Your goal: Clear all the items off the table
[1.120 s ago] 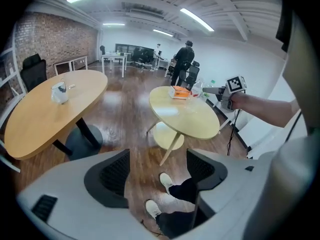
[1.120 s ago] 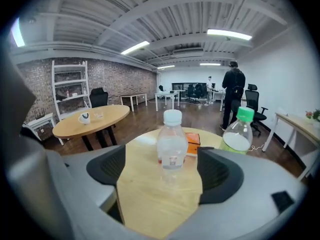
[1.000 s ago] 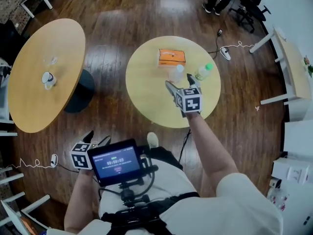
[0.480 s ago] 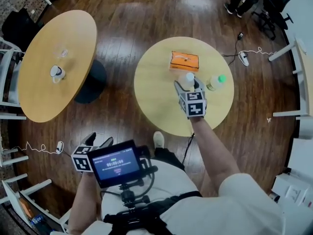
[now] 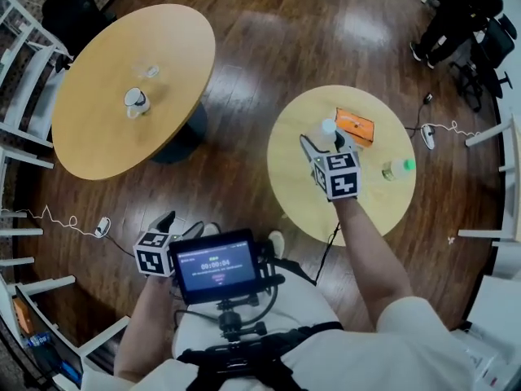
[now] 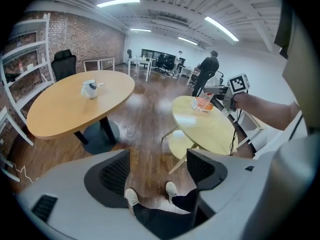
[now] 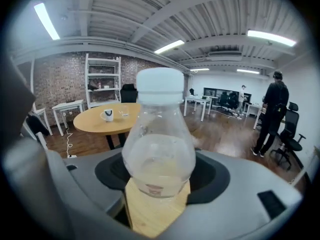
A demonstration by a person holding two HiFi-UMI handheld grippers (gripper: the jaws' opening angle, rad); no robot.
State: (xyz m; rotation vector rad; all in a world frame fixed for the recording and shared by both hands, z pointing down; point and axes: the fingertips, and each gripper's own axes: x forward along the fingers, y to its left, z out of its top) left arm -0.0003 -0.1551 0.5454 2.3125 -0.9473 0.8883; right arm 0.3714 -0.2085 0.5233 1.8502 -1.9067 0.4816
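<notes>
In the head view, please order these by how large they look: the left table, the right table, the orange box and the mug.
1. left table
2. right table
3. orange box
4. mug, only a little smaller than the box; the wide lens leaves this last rank unsure.

Head view steeply down — gripper views low, outward, right one tight on a bottle (image 7: pixel 159 149); all share the big table (image 5: pixel 98 129)
</notes>
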